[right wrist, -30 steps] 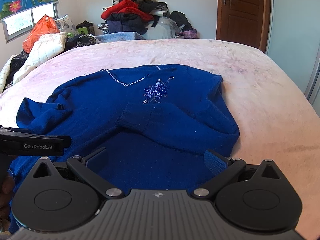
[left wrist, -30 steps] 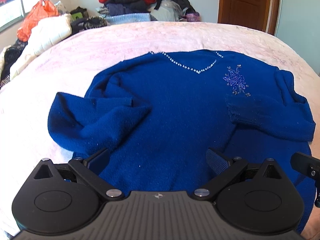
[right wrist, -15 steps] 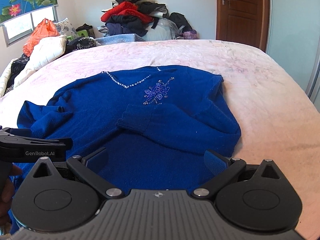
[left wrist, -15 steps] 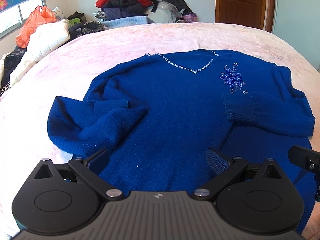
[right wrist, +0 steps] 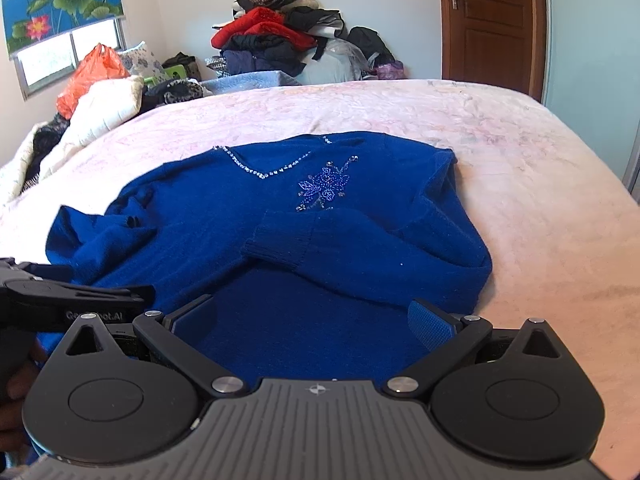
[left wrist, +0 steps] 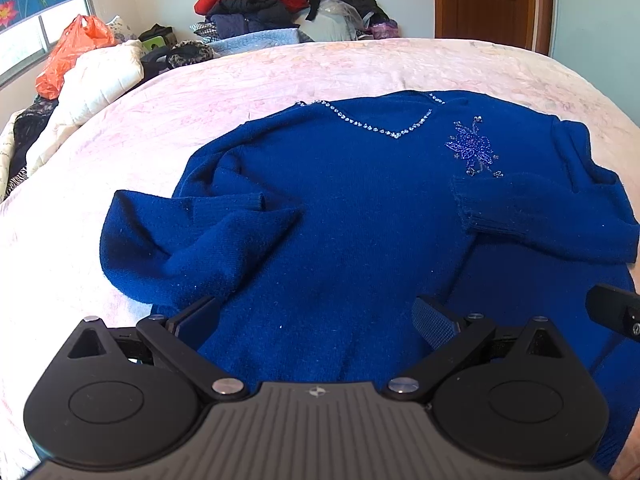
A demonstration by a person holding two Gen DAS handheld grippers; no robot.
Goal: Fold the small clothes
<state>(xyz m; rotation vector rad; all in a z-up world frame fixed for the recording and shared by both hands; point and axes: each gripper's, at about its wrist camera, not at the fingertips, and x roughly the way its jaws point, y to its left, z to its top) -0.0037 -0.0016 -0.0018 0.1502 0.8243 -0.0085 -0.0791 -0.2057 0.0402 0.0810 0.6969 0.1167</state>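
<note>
A royal-blue sweater [left wrist: 360,216] with a beaded V-neck and a sequin flower lies face up on the pink bed [left wrist: 280,68], both sleeves folded inward over the body. My left gripper [left wrist: 316,320] hovers open over the hem, nothing between its fingers. In the right wrist view the same sweater [right wrist: 288,216] fills the middle, its right sleeve cuff [right wrist: 280,246] lying across the chest. My right gripper [right wrist: 312,320] is open above the lower right part of the sweater. The left gripper's body [right wrist: 72,304] shows at the left edge there.
A heap of clothes [right wrist: 288,44] is piled beyond the far end of the bed. A white quilt [left wrist: 96,80] and an orange plastic bag [left wrist: 72,52] sit at the left side. A wooden door [right wrist: 492,20] stands at the back right.
Both grippers have risen and drawn back slightly, so the sweater sits lower and farther in view. The sweater itself has not moved and both grippers stay open.
</note>
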